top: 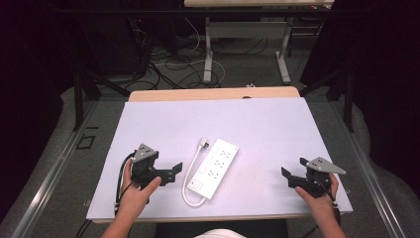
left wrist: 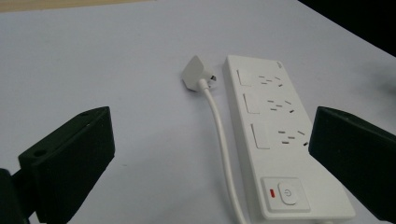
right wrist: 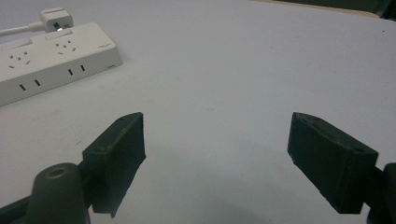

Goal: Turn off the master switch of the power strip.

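Power strip lies flat on the bench, just right of the left tongs and well apart from the right tongs. Its plug lies loose beside it, in no socket. Both tongs gape wide and hold nothing, so the work looks barely begun or just released; can't tell which. Left gripper view gives the red-marked switch and socket faces; right gripper view gives the strip's side slots.
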